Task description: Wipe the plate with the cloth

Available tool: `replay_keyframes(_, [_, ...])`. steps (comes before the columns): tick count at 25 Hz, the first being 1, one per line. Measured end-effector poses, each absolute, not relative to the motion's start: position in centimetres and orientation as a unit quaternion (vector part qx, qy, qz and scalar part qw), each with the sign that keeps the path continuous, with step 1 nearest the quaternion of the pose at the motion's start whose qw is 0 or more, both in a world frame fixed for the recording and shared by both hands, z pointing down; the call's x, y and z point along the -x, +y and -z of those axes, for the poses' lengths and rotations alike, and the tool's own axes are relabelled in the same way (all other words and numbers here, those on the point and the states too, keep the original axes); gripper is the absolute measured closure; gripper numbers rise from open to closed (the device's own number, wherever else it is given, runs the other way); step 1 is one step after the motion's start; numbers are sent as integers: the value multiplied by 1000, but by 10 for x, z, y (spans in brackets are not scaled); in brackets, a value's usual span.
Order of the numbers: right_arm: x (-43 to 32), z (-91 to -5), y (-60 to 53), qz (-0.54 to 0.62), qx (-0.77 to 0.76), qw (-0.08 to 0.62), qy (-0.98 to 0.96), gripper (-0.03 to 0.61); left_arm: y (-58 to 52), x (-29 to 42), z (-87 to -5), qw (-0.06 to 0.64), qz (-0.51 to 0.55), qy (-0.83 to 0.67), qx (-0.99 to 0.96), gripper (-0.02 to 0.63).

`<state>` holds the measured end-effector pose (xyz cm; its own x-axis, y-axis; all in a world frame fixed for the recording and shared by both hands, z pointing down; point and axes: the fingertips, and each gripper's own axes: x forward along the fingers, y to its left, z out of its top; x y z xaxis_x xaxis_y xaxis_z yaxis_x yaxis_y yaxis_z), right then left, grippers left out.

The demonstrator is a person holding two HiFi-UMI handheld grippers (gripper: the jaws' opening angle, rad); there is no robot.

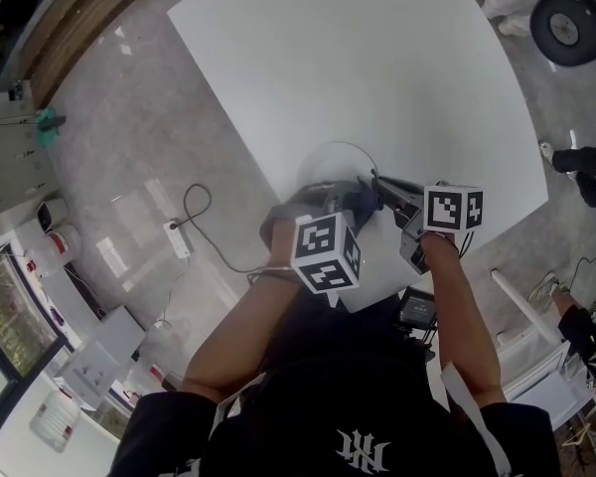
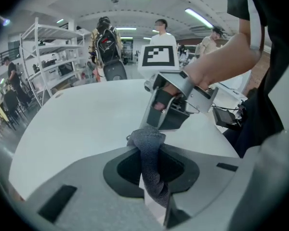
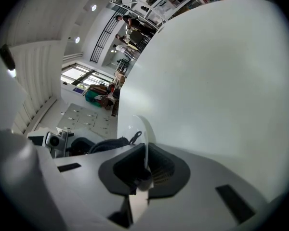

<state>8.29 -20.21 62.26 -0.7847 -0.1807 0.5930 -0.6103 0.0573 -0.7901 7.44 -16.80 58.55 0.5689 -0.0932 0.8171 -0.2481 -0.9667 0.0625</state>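
The grey cloth is pinched in the left claw. The plate is clamped by its rim in the right claw and held over the white tabletop, close to the cloth.

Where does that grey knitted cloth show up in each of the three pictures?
Head view: grey knitted cloth, centre.
Left gripper view: bottom centre, clamped by the left gripper.
Right gripper view: probably the dark bunch left of the clear plate.
Shared landmark: the white table.
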Motion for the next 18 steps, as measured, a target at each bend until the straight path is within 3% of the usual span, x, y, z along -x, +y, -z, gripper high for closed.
replay_keyframes(11, [-83, -622, -202, -627, -281, 169, -706, 557, -246, -28, -595, 73, -482, -151, -860, 563])
replay_keyframes(18, [-85, -623, -202, -626, -287, 168, -706, 557, -223, 32, -593, 85, -512, -170, -837, 563])
